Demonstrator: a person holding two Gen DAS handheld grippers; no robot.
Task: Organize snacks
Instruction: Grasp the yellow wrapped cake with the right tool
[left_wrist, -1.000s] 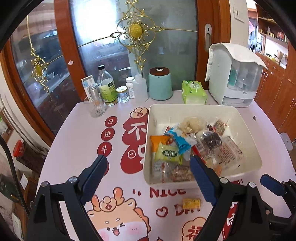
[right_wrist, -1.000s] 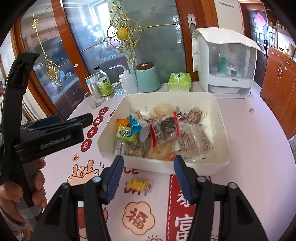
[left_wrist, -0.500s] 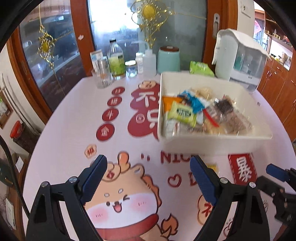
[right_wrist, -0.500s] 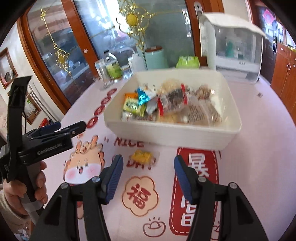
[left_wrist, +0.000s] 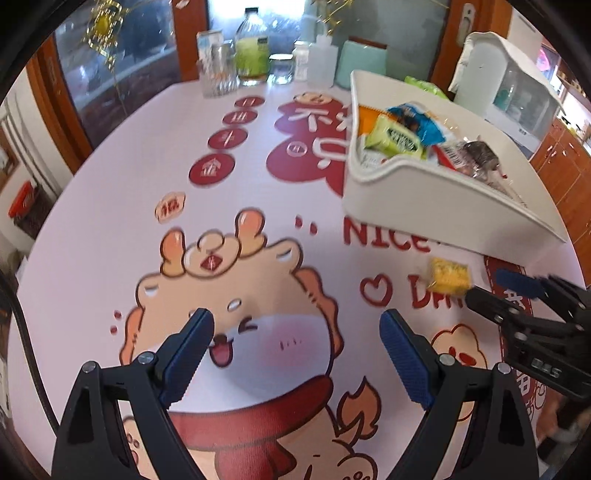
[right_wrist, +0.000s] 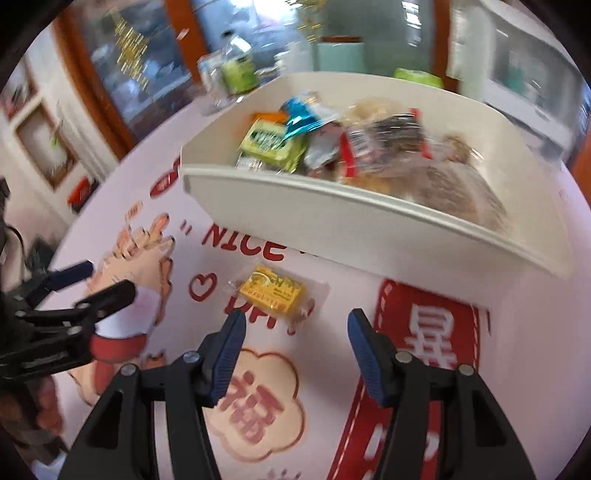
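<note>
A small yellow wrapped snack lies on the printed tablecloth just in front of a white bin that holds several wrapped snacks. My right gripper is open and low over the table, its fingertips just short of the yellow snack. My left gripper is open and empty over the cartoon animal print, left of the snack. The bin sits at the upper right in the left wrist view. The right gripper shows there beside the snack.
Bottles, jars and a glass stand along the table's far edge by a teal canister. A white dispenser stands behind the bin. A green tissue pack lies at the back.
Both grippers have dropped lower and closer to the table. The right gripper has closed in on the yellow snack. The left gripper has shifted left, away from the bin.
</note>
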